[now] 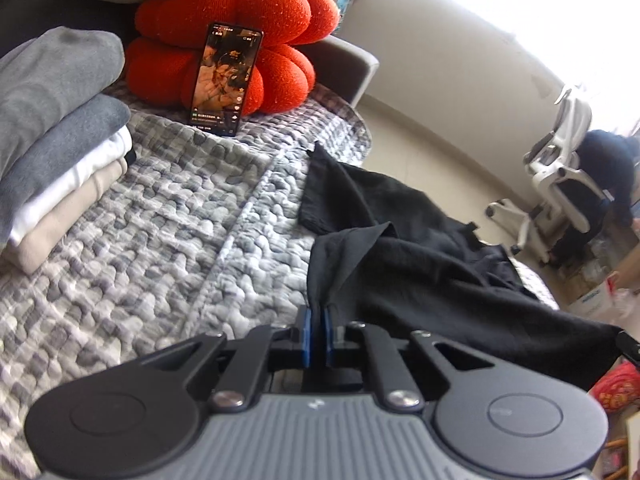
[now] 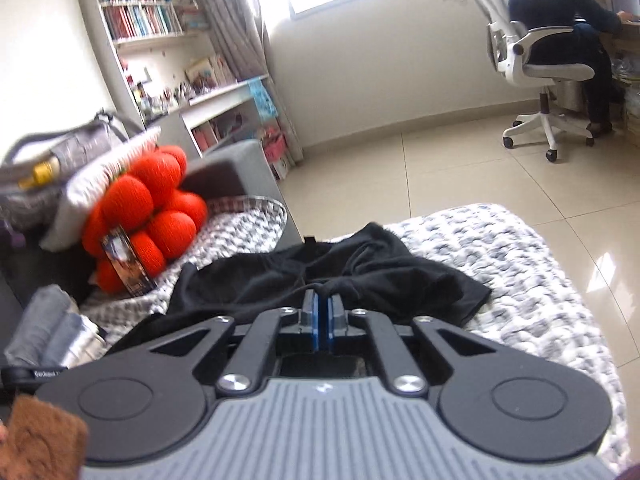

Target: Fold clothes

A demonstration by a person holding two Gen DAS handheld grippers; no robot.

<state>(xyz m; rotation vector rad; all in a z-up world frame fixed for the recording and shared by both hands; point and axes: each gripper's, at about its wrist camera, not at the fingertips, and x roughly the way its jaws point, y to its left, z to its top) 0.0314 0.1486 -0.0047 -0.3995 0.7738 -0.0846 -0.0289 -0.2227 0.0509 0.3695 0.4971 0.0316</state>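
On my far left a stack of folded clothes (image 1: 60, 152) sits on the quilted cover (image 1: 160, 220), grey pieces on top, white and beige beneath, its edge well apart from my grippers. Next to it a phone (image 1: 224, 80) stands upright, leaning on an orange cushion (image 1: 224, 12) by the sofa arm. Between the stack and the black garment (image 1: 420, 248) lies a broad bare stretch of quilt with a seam running through it. My left gripper (image 1: 318, 316) has its blue pads pressed together, pinching a raised fold at the garment's left edge; the cloth hangs taut from the pinch and spreads away rumpled to the right, one sleeve reaching up toward the quilt's far edge. My right gripper (image 2: 321, 308) is likewise clamped on a bunched ridge of the same garment (image 2: 360, 268), which lies crumpled across the middle of the quilt (image 2: 500, 280). Right of it the cover is bare up to its rounded edge, then open tiled floor (image 2: 460, 168). Farther right a person (image 2: 560, 8) sits in a white office chair (image 2: 532, 76) at a desk, well apart.
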